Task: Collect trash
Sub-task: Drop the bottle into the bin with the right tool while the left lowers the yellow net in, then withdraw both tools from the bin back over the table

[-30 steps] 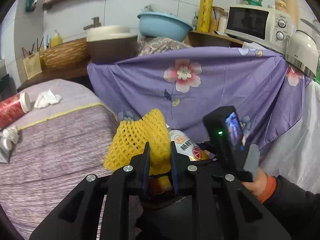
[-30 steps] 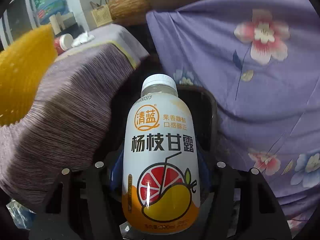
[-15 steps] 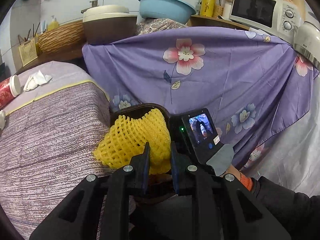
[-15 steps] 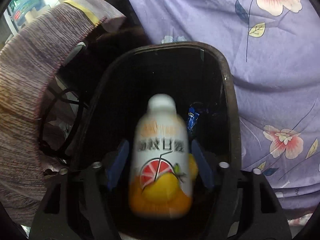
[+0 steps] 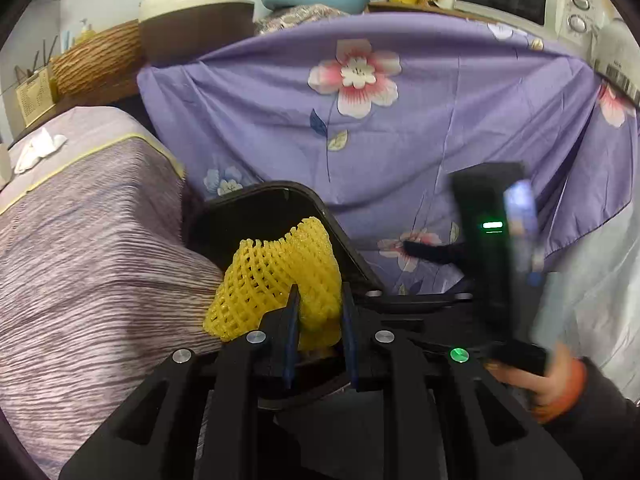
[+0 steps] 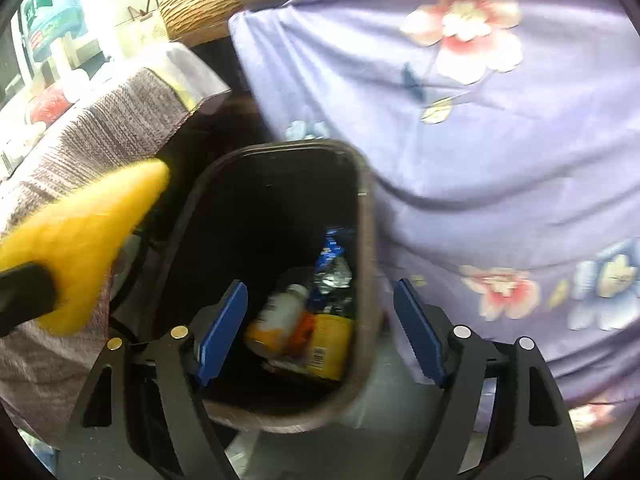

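A yellow foam net (image 5: 280, 280) is pinched between the pads of my left gripper (image 5: 320, 300), which is shut on it just above the near rim of the dark trash bin (image 5: 280, 190). In the right wrist view the same net (image 6: 80, 240) shows as a yellow blur left of the bin (image 6: 366, 240). My right gripper (image 6: 320, 292) hangs over the bin's mouth with its jaws opening and nothing between the pads. The white juice bottle (image 6: 280, 316) lies at the bottom of the bin beside a blue wrapper (image 6: 332, 256) and a yellow pack (image 6: 330, 340).
A striped purple-grey cloth covers the table (image 5: 80, 260) left of the bin, with a white tissue (image 5: 38, 150) on it. A floral purple cloth (image 5: 400, 140) hangs behind and to the right. A hand (image 5: 560, 380) holds the right gripper's body (image 5: 492, 248).
The right gripper let go of the juice bottle, which dropped into the bin, and its jaws spread wider. The left gripper sank toward the bin's mouth with the net still pinched.
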